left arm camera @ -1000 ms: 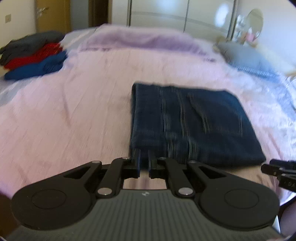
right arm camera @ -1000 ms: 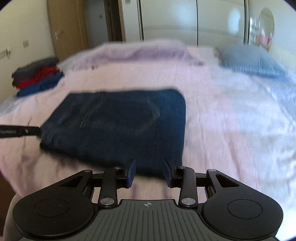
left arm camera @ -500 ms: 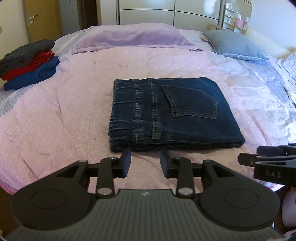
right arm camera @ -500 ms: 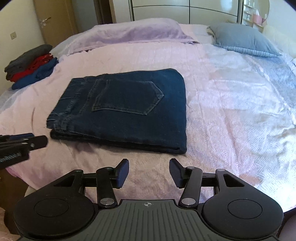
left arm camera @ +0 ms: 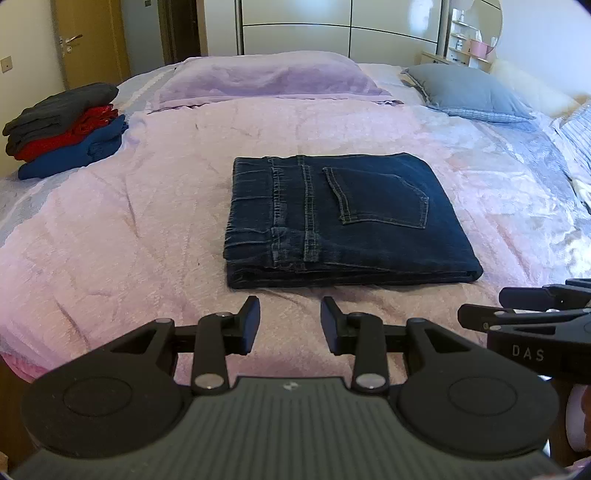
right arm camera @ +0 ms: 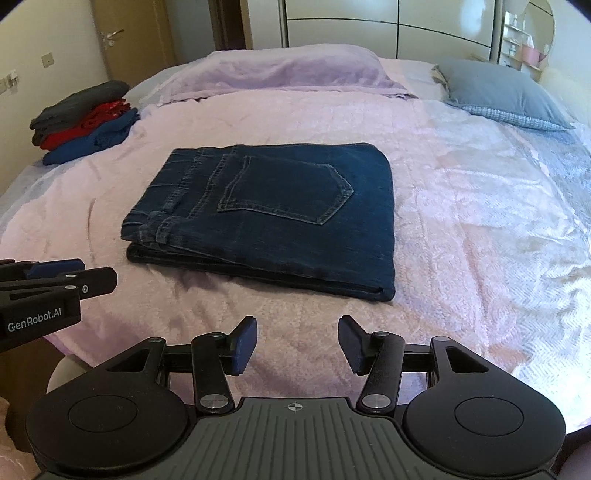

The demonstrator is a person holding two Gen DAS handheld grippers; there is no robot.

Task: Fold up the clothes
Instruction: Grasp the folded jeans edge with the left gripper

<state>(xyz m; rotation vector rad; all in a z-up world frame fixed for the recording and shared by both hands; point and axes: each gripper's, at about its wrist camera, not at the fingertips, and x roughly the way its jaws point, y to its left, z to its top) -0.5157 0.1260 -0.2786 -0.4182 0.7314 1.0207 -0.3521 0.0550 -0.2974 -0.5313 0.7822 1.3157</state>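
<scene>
Both grippers, left gripper and right gripper, have backed off with jaws wide and empty; the dark blue denim jeans lie folded square on the pink bed.

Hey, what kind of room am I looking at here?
Most likely a bedroom: a wide bed under a pink bedspread, a grey pillow near its head, and pale glossy wardrobe doors behind.
</scene>
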